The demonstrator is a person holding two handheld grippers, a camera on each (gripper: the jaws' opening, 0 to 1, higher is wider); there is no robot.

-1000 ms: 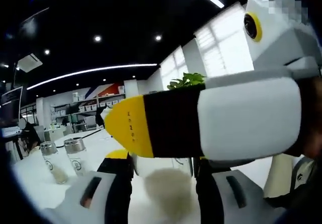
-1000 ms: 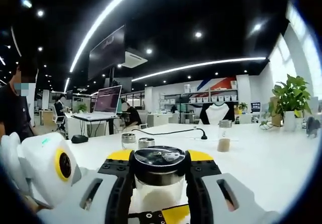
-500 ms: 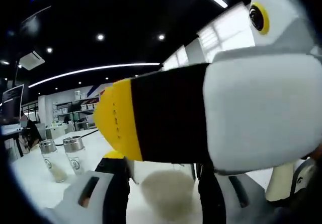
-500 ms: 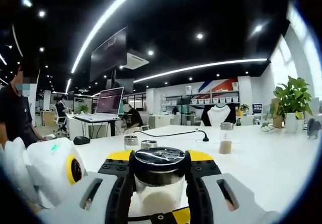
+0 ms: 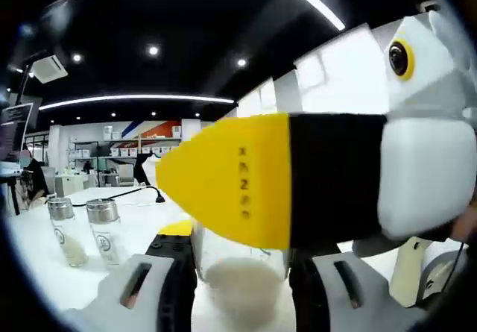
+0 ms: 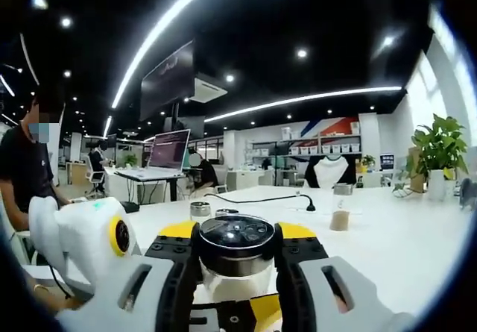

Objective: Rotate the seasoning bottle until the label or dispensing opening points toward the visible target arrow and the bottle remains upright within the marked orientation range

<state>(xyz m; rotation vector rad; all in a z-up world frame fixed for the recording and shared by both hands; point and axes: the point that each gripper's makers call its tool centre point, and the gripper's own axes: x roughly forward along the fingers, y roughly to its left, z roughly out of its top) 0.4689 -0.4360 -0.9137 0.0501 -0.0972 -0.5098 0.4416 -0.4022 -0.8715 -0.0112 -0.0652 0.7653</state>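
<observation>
In the right gripper view the right hand-held gripper [image 6: 236, 261] is clamped on the seasoning bottle [image 6: 236, 251], which stands upright between its jaws over the white tabletop [image 6: 387, 250]; in the left gripper view the left hand-held gripper [image 5: 242, 272] clasps the same bottle's lower glass body, with the right one's yellow-tipped jaw crossing close above; two more shaker bottles [image 5: 82, 230] stand to the left.
</observation>
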